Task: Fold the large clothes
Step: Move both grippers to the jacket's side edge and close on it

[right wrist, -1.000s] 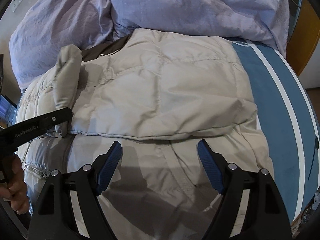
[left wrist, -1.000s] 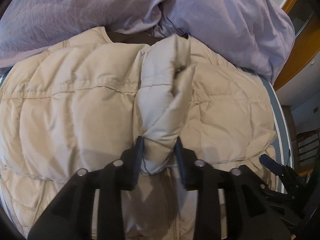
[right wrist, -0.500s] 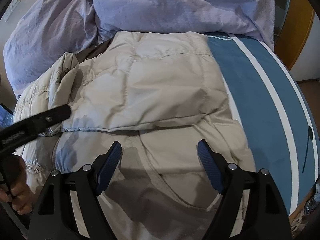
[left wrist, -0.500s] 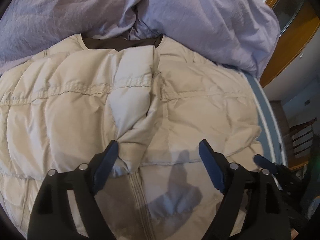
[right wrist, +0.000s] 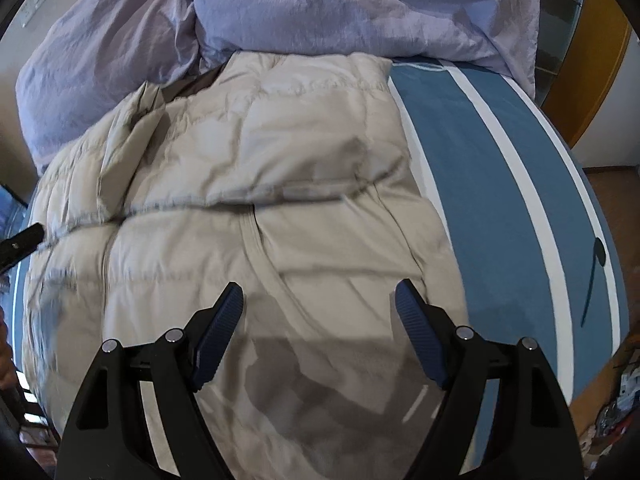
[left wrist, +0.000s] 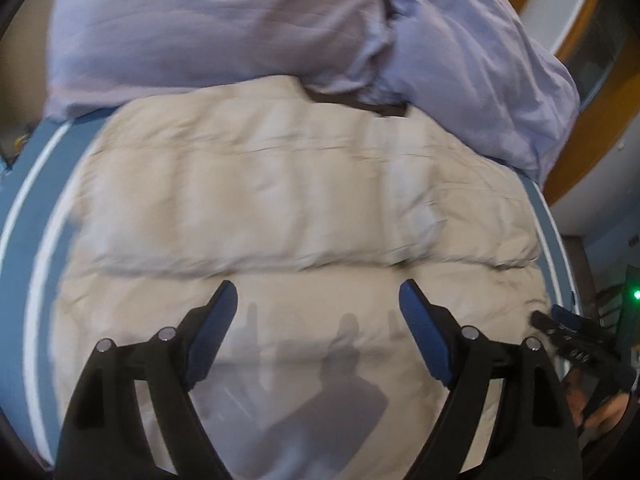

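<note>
Puffer jacket (right wrist: pixel 248 184), beige and quilted, lies spread on a blue striped bed (right wrist: pixel 500 184) below a lilac duvet (right wrist: pixel 320 4). Left gripper (left wrist: pixel 316 304) and right gripper (right wrist: pixel 318 304) hover with jaws apart, empty. Likely light, soft, slippery; best pinched at hem or a seam.

The right gripper (right wrist: pixel 318 300) hangs over the beige puffer jacket (right wrist: pixel 248 200) with jaws spread wide, nothing between them. Beyond it lies a rumpled lilac duvet (right wrist: pixel 320 4). To its right runs the blue-and-white striped bedsheet (right wrist: pixel 520 208). The left gripper (right wrist: pixel 20 242) pokes in far left.
</note>
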A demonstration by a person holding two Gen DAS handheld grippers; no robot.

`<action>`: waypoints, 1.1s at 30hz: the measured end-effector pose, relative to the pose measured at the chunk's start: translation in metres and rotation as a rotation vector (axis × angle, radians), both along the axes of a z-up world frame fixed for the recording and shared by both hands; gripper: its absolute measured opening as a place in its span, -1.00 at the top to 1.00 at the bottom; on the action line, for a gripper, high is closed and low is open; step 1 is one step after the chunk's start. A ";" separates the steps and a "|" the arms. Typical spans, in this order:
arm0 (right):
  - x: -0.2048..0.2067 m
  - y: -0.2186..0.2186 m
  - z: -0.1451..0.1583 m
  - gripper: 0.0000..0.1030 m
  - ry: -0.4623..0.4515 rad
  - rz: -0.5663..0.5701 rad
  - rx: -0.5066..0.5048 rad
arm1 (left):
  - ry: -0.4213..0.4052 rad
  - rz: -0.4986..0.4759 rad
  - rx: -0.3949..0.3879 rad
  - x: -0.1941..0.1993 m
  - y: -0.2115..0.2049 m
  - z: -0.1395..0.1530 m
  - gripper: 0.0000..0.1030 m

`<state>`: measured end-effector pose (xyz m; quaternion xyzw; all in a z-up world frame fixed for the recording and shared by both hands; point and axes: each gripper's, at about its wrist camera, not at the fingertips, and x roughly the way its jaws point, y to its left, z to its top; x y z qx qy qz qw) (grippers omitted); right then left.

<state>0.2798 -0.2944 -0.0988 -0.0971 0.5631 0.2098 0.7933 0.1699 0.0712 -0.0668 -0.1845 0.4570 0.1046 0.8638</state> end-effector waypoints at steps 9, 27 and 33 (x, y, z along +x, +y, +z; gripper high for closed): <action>-0.012 -0.065 0.005 -0.67 0.074 -0.079 -0.003 | 0.050 0.187 0.022 -0.127 0.081 -0.014 -0.61; -0.044 -0.099 -0.013 -0.57 0.216 -0.118 0.073 | 0.107 0.216 -0.163 -0.189 0.106 -0.062 -0.37; -0.055 -0.104 -0.017 -0.41 0.239 -0.121 0.100 | 0.105 0.212 -0.191 -0.194 0.104 -0.067 -0.26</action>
